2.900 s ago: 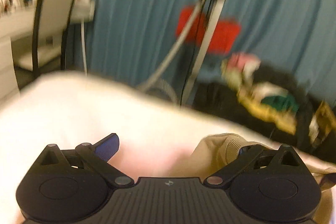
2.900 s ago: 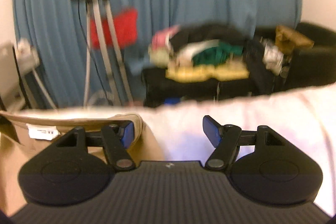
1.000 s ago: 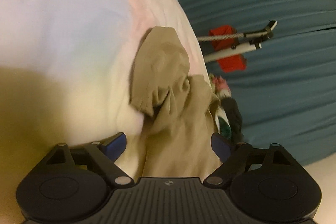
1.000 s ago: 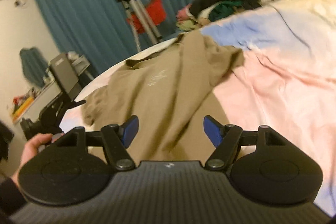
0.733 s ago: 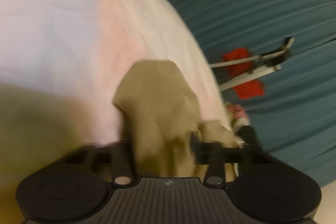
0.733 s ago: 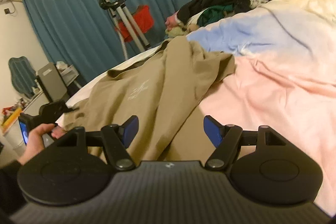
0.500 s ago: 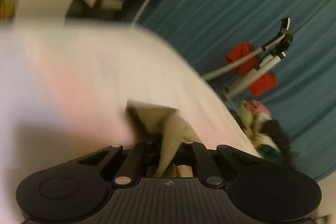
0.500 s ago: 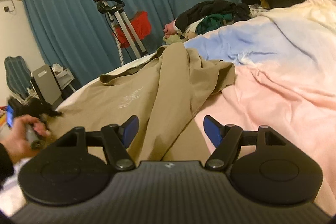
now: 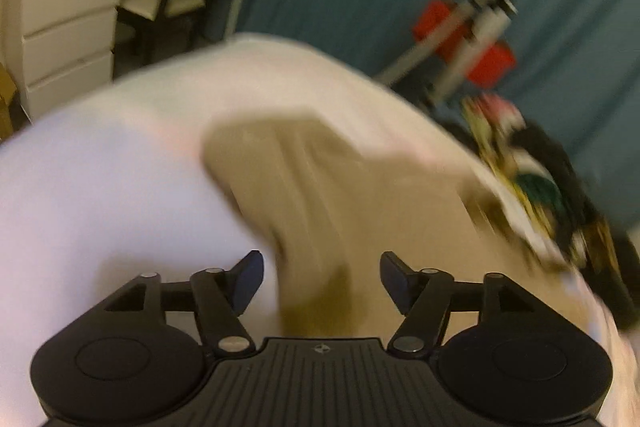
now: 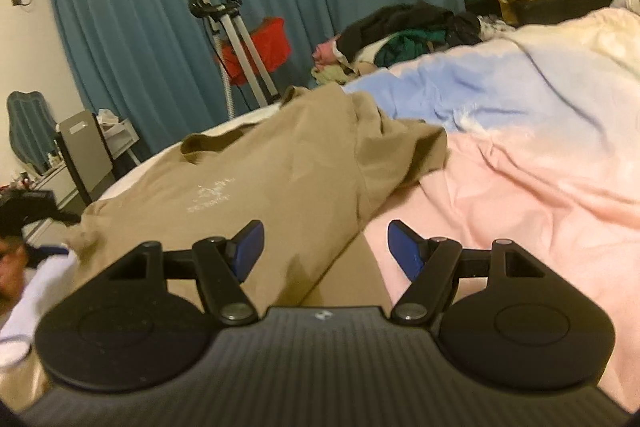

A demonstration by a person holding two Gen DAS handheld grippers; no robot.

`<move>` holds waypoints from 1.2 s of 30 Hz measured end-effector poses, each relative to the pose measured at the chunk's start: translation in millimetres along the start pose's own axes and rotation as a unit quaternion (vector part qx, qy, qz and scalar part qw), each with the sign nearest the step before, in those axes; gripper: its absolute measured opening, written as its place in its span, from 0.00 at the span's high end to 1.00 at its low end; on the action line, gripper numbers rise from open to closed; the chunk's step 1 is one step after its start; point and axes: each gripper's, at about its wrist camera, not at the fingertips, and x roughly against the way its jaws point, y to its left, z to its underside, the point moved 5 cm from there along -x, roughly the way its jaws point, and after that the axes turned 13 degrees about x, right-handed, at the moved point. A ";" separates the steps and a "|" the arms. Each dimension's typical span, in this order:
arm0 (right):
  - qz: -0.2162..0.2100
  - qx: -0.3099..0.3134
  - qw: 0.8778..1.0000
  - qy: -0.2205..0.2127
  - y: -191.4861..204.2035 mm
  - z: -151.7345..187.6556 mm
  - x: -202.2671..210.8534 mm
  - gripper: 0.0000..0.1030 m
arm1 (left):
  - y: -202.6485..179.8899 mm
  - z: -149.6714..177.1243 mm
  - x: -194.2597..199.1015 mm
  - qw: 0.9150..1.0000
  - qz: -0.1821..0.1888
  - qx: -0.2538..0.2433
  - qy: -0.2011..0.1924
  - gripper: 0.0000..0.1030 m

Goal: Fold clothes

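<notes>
Both grippers, left and right, gape empty over the tan shirt, spread rumpled, unfolded, across the bed.

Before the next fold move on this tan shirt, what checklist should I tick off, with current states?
1. Left gripper jaws open, empty: ok.
2. Right gripper jaws open, empty: ok.
3. Tan shirt spread flat: not ok; its right side is bunched against the duvet.
4. Shirt front up, print visible: ok.
5. Left sleeve laid out: cannot tell, view blurred.
6. Hem edge under right gripper: cannot tell.
</notes>
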 end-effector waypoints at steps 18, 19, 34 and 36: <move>-0.007 0.008 1.000 -0.019 14.6 -22.7 131.9 0.31 | 67.8 248.8 179.4 0.973 -0.068 -0.107 0.194 0.97; 0.000 0.014 1.000 -0.020 15.2 -22.9 133.6 0.31 | 71.1 246.5 186.0 0.973 -0.076 -0.114 0.185 0.97; -0.009 -0.008 1.000 -0.003 8.8 -10.5 126.4 0.31 | 50.7 230.6 273.7 0.981 -0.051 -0.179 0.057 0.18; -0.032 -0.049 0.998 0.002 3.7 -8.4 121.9 0.31 | 26.2 235.6 281.8 0.981 -0.024 -0.187 0.038 0.16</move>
